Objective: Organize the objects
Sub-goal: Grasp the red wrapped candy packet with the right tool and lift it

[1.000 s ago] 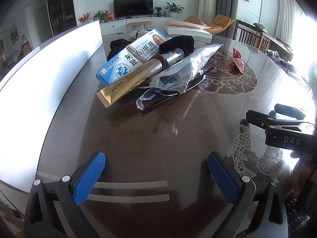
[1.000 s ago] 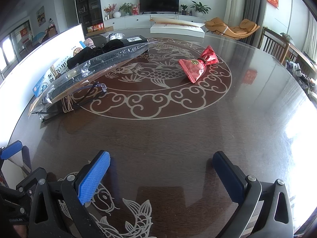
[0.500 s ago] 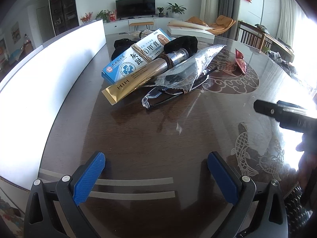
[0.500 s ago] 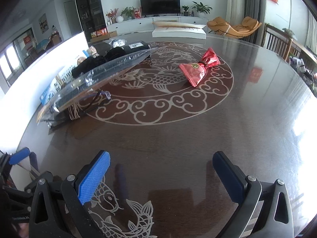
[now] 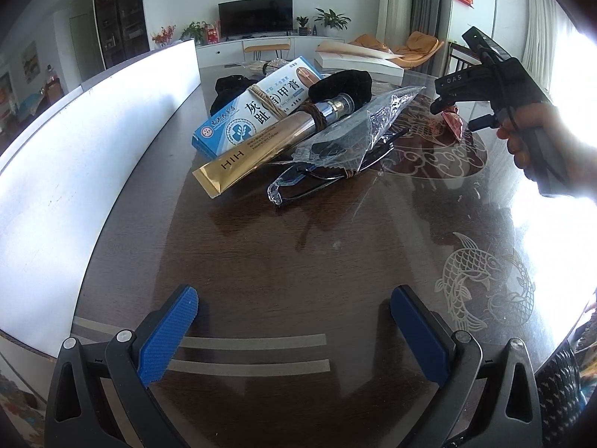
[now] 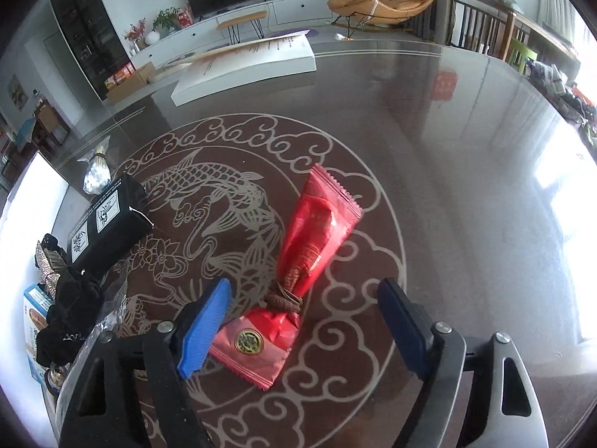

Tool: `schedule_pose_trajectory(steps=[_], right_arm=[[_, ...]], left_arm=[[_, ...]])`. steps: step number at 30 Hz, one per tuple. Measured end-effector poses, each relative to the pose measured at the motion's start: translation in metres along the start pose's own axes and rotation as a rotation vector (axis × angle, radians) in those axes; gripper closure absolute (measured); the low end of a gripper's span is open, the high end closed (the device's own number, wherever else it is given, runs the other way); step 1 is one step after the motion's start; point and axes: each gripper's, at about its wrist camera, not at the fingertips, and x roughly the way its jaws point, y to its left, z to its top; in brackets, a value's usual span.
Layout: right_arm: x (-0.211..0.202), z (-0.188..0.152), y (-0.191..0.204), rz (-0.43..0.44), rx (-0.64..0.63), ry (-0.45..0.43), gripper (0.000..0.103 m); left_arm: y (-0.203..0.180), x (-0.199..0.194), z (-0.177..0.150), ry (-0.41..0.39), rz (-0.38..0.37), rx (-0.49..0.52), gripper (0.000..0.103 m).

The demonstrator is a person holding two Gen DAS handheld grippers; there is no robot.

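Note:
A red foil packet, tied at its waist with a brown band, lies on the dark glass table. My right gripper hangs over its near end with the jaws closing. The packet lies between the blue pads, and neither pad presses on it. In the left wrist view a hand holds that gripper above the packet. My left gripper stands open over bare table, well short of a pile: a blue medicine box, a gold tube, a clear plastic bag and glasses.
A tall white board runs along the table's left side. A black box and a black fabric piece lie left of the packet. A flat white box sits at the far edge. Chairs stand beyond the table.
My right gripper has swept forward across the table, from the fish pattern near the edge to over the red packet, and its jaws have narrowed. The left gripper has stayed put.

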Motion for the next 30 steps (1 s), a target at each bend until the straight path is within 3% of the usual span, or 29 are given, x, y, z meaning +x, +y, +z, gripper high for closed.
schedule_pose_trajectory(steps=[2, 4, 6, 10, 21, 30], right_arm=[[0.002, -0.004, 0.012, -0.036, -0.058, -0.013, 0.038], [0.000, -0.008, 0.018, -0.045, -0.102, -0.035, 0.054], [-0.005, -0.015, 0.020, -0.052, -0.132, -0.047, 0.076], [-0.020, -0.040, 0.019, -0.056, -0.171, -0.066, 0.076], [-0.081, -0.153, 0.017, -0.020, -0.288, -0.131, 0.076], [-0.086, -0.169, 0.027, -0.008, -0.288, -0.169, 0.072]], left_arm=[[0.000, 0.000, -0.001, -0.002, 0.000, 0.000, 0.000], [0.000, 0.000, 0.000, -0.003, 0.000, 0.000, 0.000], [0.000, -0.001, -0.001, -0.005, -0.001, -0.001, 0.000], [0.000, 0.000, -0.001, -0.006, -0.001, -0.001, 0.000], [0.000, -0.001, 0.000, -0.007, -0.003, -0.001, 0.000], [0.001, 0.000, 0.000, -0.007, -0.003, 0.000, 0.000]])
